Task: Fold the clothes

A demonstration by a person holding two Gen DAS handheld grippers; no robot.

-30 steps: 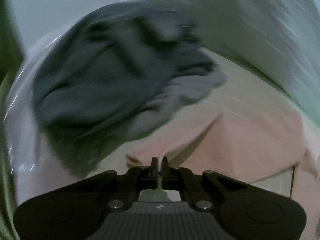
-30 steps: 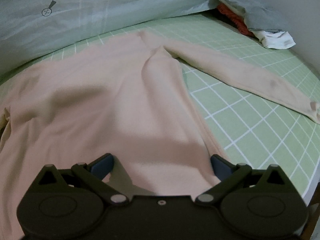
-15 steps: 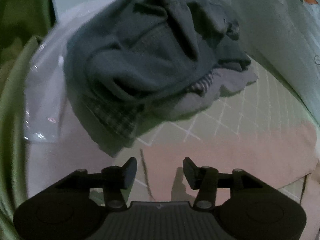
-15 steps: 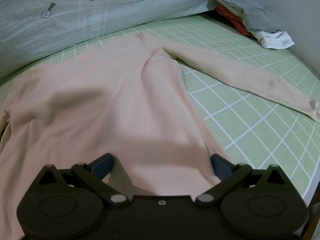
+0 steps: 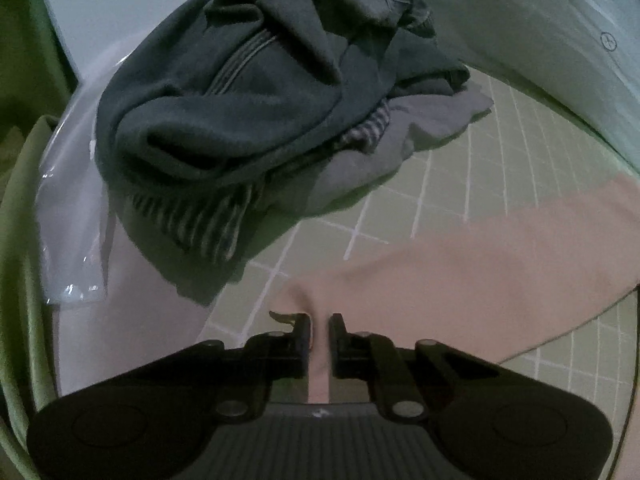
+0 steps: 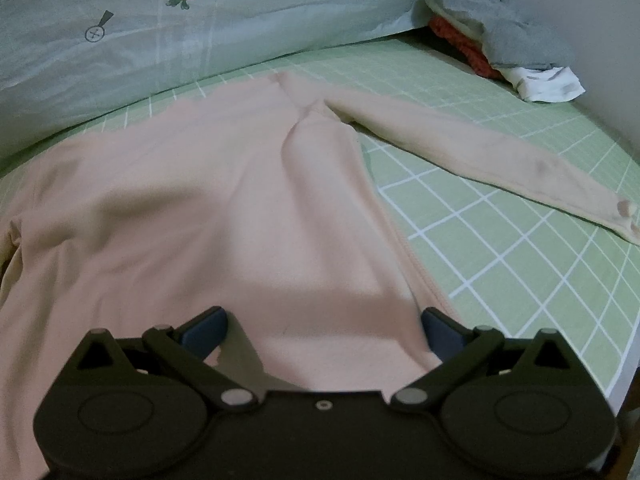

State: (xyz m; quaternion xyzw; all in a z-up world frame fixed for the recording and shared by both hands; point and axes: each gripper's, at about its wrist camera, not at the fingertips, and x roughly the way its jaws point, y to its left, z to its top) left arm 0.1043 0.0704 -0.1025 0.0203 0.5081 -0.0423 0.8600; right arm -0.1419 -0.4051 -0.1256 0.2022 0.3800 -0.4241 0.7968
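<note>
A pale pink long-sleeved top (image 6: 208, 208) lies spread on the green checked bed sheet (image 6: 520, 264), one sleeve (image 6: 460, 156) stretched out to the right. My right gripper (image 6: 322, 320) is open and hovers over the garment's near hem, jaws wide apart. In the left wrist view the pink top (image 5: 500, 256) runs in from the right. My left gripper (image 5: 319, 322) is shut on a fold of the pink cloth at its left end, fabric pinched between the narrow gap of the jaws.
A heap of dark grey and striped clothes (image 5: 256, 112) sits just beyond the left gripper. A pale pillow with carrot prints (image 6: 192, 20) lines the back. Grey, orange and white clothes (image 6: 500, 48) pile at the far right corner. The bed's edge (image 6: 624, 368) is at the right.
My left gripper was shut a second ago, opened half a second ago, and has now closed on the pink cloth's left end. The right gripper has stayed open and nearly still.
</note>
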